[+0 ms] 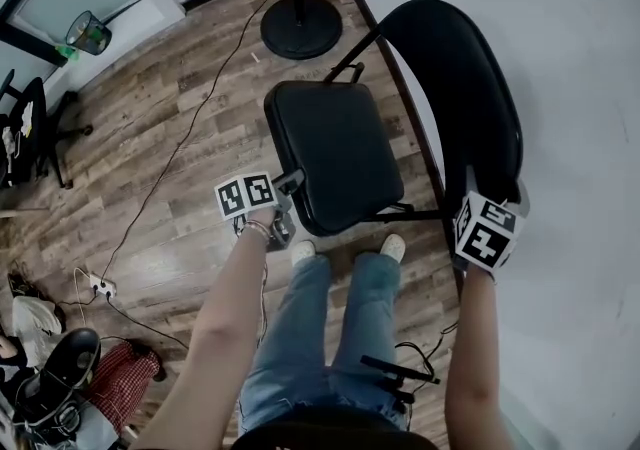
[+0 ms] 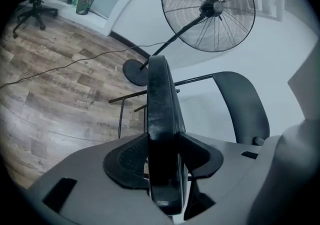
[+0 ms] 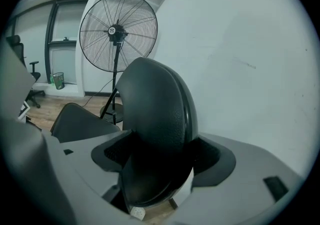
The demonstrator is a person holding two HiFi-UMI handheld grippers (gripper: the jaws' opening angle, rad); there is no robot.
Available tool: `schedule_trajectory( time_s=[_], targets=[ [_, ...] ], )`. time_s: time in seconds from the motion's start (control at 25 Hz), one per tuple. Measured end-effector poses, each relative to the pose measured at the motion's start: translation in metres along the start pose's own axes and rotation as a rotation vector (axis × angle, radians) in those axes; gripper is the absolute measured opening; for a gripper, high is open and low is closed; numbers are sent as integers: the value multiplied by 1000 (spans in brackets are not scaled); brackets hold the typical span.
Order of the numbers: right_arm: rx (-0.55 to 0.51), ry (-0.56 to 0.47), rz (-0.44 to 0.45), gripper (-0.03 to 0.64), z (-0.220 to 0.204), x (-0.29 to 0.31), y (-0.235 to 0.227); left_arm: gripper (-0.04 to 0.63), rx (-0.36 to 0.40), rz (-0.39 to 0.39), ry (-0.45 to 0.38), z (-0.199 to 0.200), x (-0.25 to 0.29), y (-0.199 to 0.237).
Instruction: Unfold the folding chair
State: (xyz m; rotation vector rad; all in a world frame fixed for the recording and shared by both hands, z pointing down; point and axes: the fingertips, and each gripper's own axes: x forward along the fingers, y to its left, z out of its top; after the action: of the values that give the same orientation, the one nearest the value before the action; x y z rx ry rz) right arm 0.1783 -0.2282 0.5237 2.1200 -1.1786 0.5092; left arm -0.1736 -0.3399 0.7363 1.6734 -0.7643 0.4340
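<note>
On seat (image 1: pixel 335 153), left gripper (image 2: pixel 164 164) clamps; right gripper (image 3: pixel 157 161), backrest (image 1: pixel 470 88).

— Where is the folding chair (image 1: pixel 345 163)?
— Mid-floor. Its seat (image 1: pixel 320 128) lies left, and its backrest (image 1: pixel 465 88) rises on the right, close beside the wall (image 1: pixel 580 138).
— Beyond it?
— The fan base (image 1: pixel 301 26) stands on the floor (image 1: pixel 200 88), just past the seat's far edge.
— And leftward?
— A cable (image 1: pixel 180 143) runs down to a power strip (image 1: pixel 102 287) at near left. An office chair (image 1: pixel 30 128) stands far left, with a waste bin (image 1: pixel 88 34) beyond it.
— The grippers?
— The left gripper (image 2: pixel 162 169) is on the seat's near left edge. The right gripper (image 3: pixel 160 164) is on the backrest's near end.
</note>
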Motion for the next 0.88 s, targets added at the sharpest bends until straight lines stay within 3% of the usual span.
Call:
schedule_trajectory(
  time_s=[0.64, 0.88],
  targets=[
    [13, 8, -44, 355, -20, -1, 31, 179, -57, -78, 1, -8, -12, 79],
    [23, 21, -27, 357, -29, 7, 44, 170, -52, -13, -7, -9, -19, 126]
  ],
)
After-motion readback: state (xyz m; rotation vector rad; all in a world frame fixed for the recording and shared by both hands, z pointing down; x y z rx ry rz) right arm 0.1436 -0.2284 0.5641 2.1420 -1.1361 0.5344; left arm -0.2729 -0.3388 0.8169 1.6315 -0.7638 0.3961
